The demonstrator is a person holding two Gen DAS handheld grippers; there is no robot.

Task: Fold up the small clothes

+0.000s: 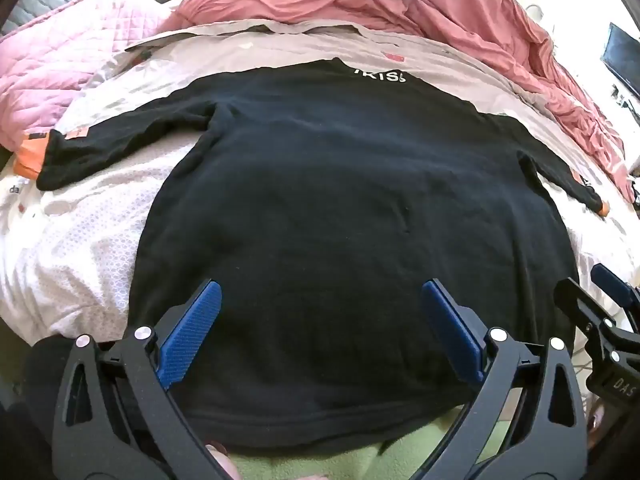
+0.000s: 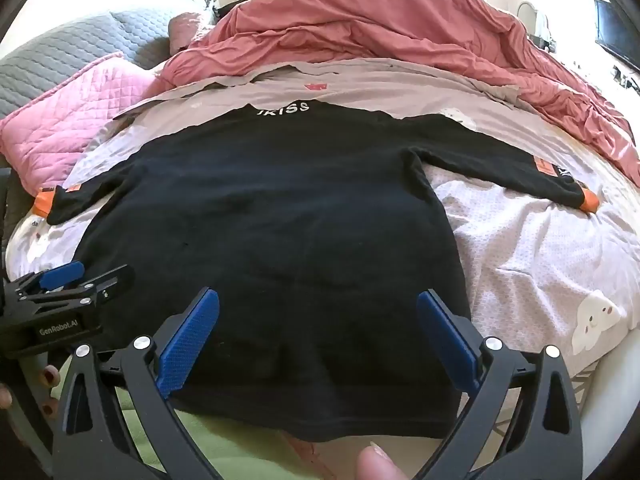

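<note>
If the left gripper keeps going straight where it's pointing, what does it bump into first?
Probably the black sweater. The left gripper hangs open, tilted down over the sweater's lower half, with nothing between its blue pads and the cloth. How far above it the gripper hangs is hard to judge.

Both wrist cameras look steeply down from the hem end, close above the shared black sweater (image 1: 340,200) on the bed (image 2: 540,248).

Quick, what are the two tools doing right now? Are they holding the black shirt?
Left tool: open, holding nothing, above the black shirt.
Right tool: open, holding nothing, also above the shirt.
</note>
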